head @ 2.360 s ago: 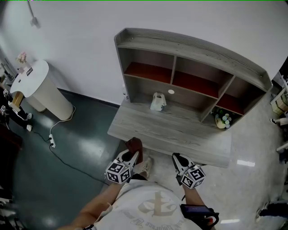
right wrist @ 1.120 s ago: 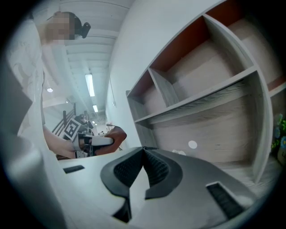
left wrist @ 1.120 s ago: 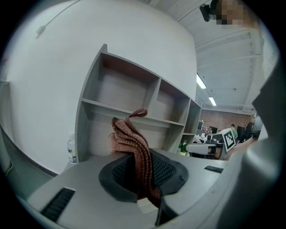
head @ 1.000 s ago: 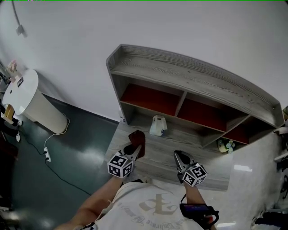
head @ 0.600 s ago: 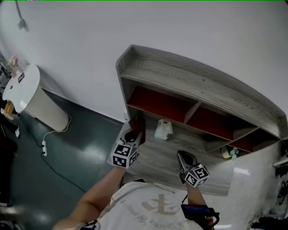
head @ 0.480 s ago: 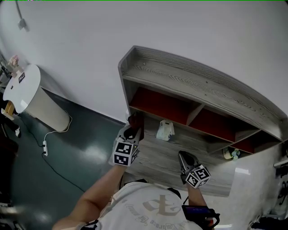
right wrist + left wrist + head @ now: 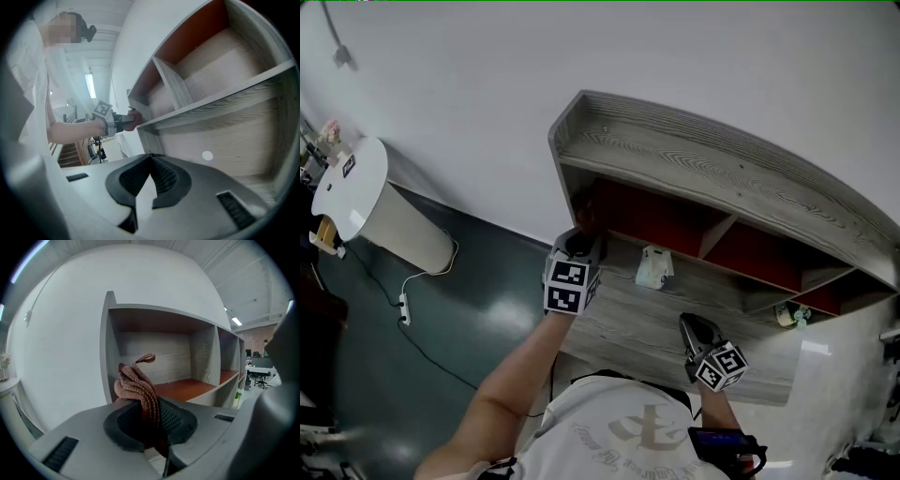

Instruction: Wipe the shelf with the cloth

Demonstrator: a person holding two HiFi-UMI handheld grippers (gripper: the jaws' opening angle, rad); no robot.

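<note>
- While the left gripper [image 7: 152,425] is clamped tight on the brown knitted cloth [image 7: 137,387], it's holding it right at the left end of the shelf [image 7: 703,159], by the left red-floored cubby [image 7: 187,389]
- right gripper [image 7: 151,174] pinched closed on nothing, hanging low
- wiping looks barely begun to me, all cubbies left
- left cubby looks bare; small white thing [image 7: 653,267] sits on the board [image 7: 623,328] below

Cloth [image 7: 138,390] is a chunky ribbed knit, rough and matt. Shelf [image 7: 712,169] shows grey wood grain, matt, with smooth red-brown boards [image 7: 187,389] inside. Floor [image 7: 478,309] down there is dark and glossy, throwing back light.
</note>
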